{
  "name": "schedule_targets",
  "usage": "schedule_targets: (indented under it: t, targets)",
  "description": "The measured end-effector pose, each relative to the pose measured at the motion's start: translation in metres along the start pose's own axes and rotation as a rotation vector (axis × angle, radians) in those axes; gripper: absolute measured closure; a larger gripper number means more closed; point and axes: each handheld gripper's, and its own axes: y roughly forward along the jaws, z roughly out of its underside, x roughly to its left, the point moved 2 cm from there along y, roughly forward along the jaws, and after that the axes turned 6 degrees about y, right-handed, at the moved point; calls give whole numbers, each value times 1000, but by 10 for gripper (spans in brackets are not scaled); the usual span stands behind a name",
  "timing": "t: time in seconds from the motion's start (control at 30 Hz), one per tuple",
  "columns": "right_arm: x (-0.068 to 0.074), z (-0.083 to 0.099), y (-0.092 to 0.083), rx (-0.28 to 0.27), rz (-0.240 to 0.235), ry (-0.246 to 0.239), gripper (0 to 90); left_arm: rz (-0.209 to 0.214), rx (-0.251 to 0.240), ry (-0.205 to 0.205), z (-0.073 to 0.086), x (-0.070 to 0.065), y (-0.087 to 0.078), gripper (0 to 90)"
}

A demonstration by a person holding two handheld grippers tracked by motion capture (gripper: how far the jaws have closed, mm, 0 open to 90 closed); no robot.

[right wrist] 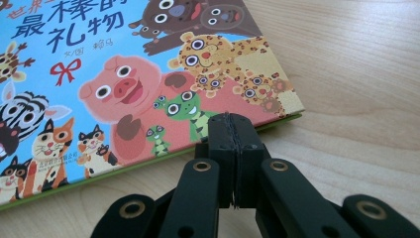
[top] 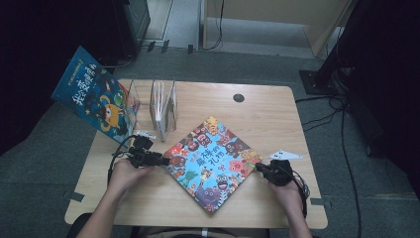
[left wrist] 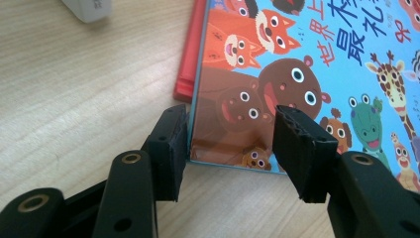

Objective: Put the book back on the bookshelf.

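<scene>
A colourful picture book [top: 213,161] with cartoon animals on its cover lies flat on the wooden table [top: 277,119], turned corner-on like a diamond. My left gripper [top: 166,161] is at the book's left corner. In the left gripper view its jaws [left wrist: 233,129] stand apart on either side of that corner of the book [left wrist: 307,64], not pressing it. My right gripper [top: 258,167] is at the book's right corner. In the right gripper view its jaws [right wrist: 233,121] are shut with nothing between them, their tips right at the edge of the book [right wrist: 124,74].
A clear acrylic book stand [top: 163,106] sits at the back left of the table. A blue picture book [top: 96,96] leans beside it, past the table's left edge. A red edge [left wrist: 185,84] shows under the book's cover. A black grommet [top: 238,97] marks the far side.
</scene>
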Motion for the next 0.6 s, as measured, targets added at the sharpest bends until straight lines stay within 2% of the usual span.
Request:
schedule_targets:
  t: [0.27,0.4,0.5,0.6]
  targets:
    - [-6,-7,5,-3,0,-2,881,9,5,-4,6,-7,-1,479]
    - [-12,-10,8,-6,-17,15,899,21,8,-12,10,-13,0,467]
    - [-14,-14,11,-6,-9,46,900,25,15,-5,14,-18,0,454]
    - [-16,-18,14,-8,-18,38,900,31,-1,-15,14,-17,-2,468]
